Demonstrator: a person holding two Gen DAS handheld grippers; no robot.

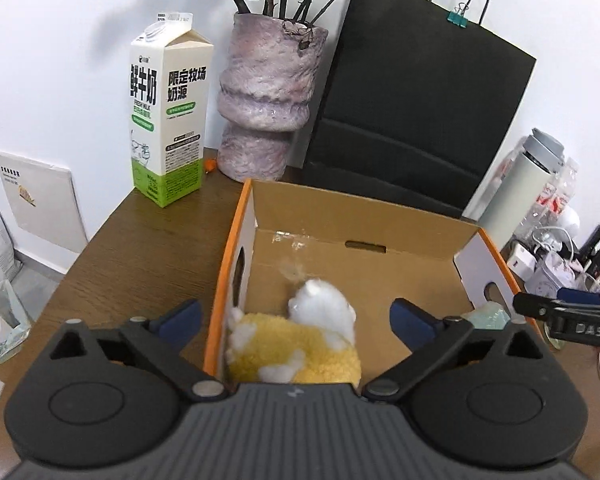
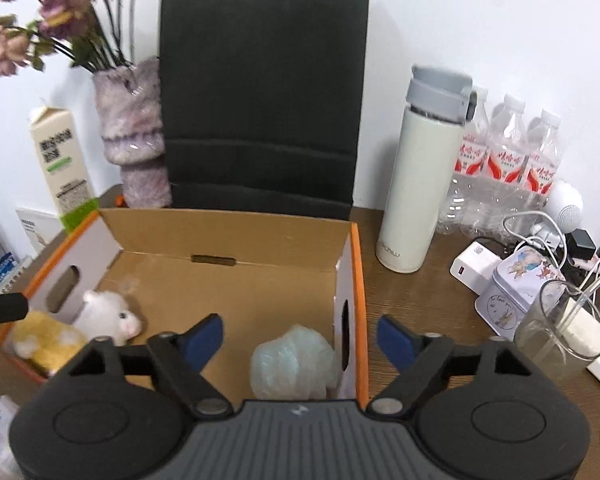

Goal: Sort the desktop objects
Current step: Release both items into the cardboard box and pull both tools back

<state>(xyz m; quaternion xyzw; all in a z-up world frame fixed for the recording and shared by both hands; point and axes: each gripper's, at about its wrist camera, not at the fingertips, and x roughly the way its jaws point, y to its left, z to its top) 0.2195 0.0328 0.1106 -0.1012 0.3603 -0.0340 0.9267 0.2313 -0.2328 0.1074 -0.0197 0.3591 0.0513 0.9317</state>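
Resting inside 1 open cardboard box (image 2: 228, 236) are 2 things: 1 yellow-and-white plush toy (image 2: 80, 328) at its left end and 1 pale wrapped bundle (image 2: 292, 364) by its right wall; the left gripper (image 1: 296, 316) stands spread above the toy, pinching nothing; the right gripper (image 2: 300, 336) stands spread around the bundle, pads clear of it; behind the box stand 1 milk carton (image 1: 168, 120), 1 vase (image 1: 268, 100), 1 black paper bag (image 2: 264, 92), 1 white flask (image 2: 424, 176) and 3 water bottles (image 2: 504, 160).
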